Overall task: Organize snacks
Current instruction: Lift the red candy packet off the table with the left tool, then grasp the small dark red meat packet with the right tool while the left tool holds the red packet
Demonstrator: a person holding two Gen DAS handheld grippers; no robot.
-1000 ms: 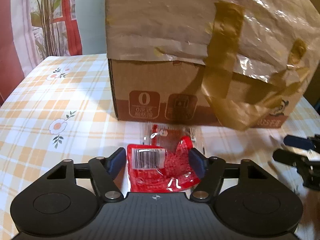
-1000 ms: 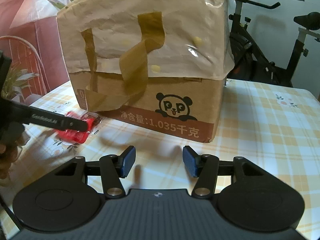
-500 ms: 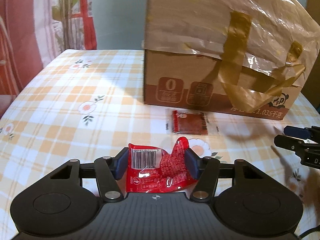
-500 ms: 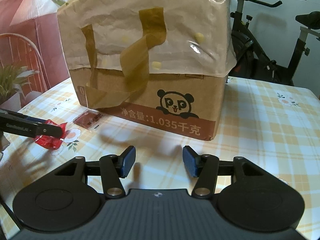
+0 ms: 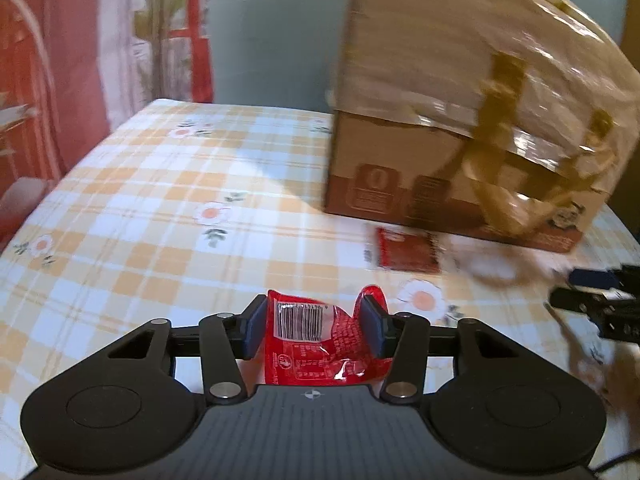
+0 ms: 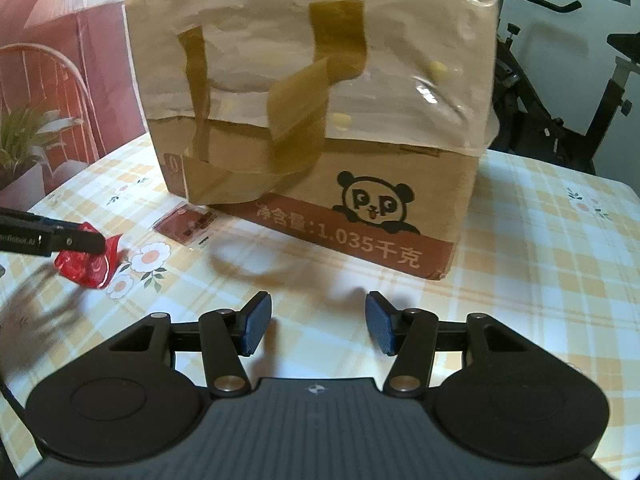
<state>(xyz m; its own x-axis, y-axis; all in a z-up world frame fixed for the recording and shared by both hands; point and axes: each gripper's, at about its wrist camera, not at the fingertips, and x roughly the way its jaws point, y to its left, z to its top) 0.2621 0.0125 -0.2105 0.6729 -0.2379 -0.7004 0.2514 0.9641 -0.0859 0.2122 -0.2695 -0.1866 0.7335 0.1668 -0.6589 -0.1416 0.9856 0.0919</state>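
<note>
My left gripper (image 5: 316, 330) is shut on a crumpled red snack packet (image 5: 320, 344) with a barcode and holds it above the checked tablecloth. The same packet (image 6: 86, 264) shows at the left of the right wrist view, in the left gripper's fingers (image 6: 76, 242). A second, darker red flat packet (image 5: 406, 254) lies on the table by the base of the cardboard box (image 5: 460, 184); it also shows in the right wrist view (image 6: 182, 226). My right gripper (image 6: 316, 328) is open and empty, in front of the box (image 6: 320, 160).
The tall cardboard box with a panda print is wrapped on top in paper and brown tape. The table (image 5: 140, 208) has a yellow checked cloth with flowers. Exercise bikes (image 6: 560, 92) stand behind the table at the right. A red curtain (image 5: 48, 80) hangs at the left.
My left gripper has pulled back and left from the box with the red packet, uncovering the flat packet on the table. The right gripper has stayed in place, open.
</note>
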